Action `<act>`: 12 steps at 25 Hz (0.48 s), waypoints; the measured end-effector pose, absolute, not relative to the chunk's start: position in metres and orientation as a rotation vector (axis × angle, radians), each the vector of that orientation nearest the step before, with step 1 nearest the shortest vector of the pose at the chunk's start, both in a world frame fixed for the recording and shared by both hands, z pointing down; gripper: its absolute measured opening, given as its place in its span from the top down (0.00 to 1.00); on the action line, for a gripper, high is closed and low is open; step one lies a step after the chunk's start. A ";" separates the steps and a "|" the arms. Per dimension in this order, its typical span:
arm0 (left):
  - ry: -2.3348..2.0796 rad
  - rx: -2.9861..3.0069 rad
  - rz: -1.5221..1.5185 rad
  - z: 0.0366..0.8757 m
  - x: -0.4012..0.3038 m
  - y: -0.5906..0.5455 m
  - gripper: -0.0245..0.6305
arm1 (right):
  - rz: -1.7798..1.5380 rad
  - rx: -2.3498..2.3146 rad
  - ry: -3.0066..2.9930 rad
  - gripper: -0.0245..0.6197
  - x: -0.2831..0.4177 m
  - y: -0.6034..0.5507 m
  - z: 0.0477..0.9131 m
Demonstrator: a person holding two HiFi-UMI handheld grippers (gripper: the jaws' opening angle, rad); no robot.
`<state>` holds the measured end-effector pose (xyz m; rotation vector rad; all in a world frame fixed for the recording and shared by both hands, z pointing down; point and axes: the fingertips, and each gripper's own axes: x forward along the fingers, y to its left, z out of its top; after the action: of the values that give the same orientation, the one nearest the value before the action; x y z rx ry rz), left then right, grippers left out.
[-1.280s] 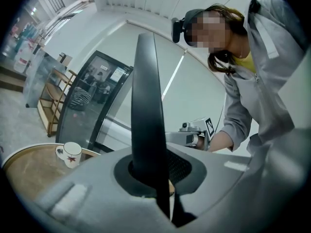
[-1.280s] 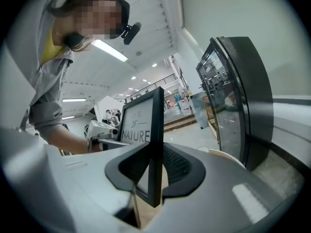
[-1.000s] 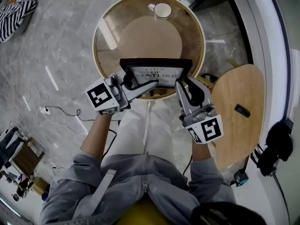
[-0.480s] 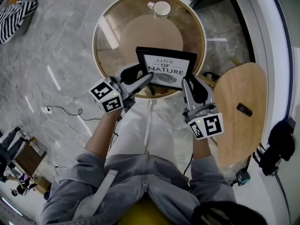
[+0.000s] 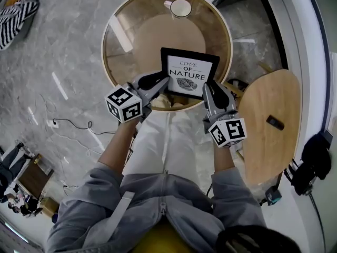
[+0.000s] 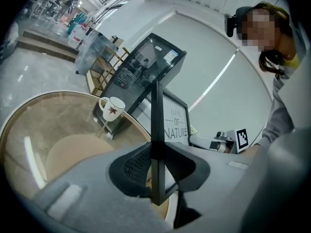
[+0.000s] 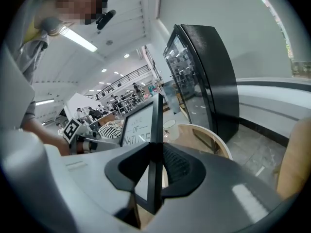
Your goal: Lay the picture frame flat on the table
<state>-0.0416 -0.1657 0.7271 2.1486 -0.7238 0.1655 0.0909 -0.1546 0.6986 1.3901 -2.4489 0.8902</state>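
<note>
The black picture frame (image 5: 189, 74) with a "NATURE" print hangs over the near edge of the round glass-topped table (image 5: 108, 36), tilted back so that its face shows to the head view. My left gripper (image 5: 164, 83) holds its left edge and my right gripper (image 5: 208, 88) its right edge. In the left gripper view the frame's edge (image 6: 156, 125) stands between the jaws of my left gripper (image 6: 156, 166), which are closing on it. In the right gripper view my right gripper (image 7: 154, 171) is shut on the opposite edge of the frame (image 7: 155, 125).
A white mug (image 5: 180, 8) stands at the table's far rim, also seen as the mug (image 6: 112, 108). A wooden side table (image 5: 268, 136) with a small dark object (image 5: 272, 123) is at the right. A black glass cabinet (image 7: 209, 76) stands beyond. Cables (image 5: 68, 125) lie on the floor.
The frame has moved away from me and to the right, over the table. It has tipped back, so its printed face shows more fully. Both grippers travelled with it.
</note>
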 end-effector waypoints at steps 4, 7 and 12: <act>-0.708 2.125 0.236 0.756 -0.032 -0.183 0.84 | 0.969 1.429 -2.373 0.83 0.101 -0.169 0.733; -0.700 2.091 0.269 0.775 -0.026 -0.195 0.84 | 1.013 1.447 -2.323 0.83 0.108 -0.181 0.754; -0.684 2.031 0.315 0.808 -0.015 -0.211 0.84 | 1.066 1.465 -2.236 0.83 0.118 -0.198 0.787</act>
<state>-0.0155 -0.2114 0.8077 2.0313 -0.6843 0.3146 0.1184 -0.1979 0.7874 1.4652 -2.2357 1.0660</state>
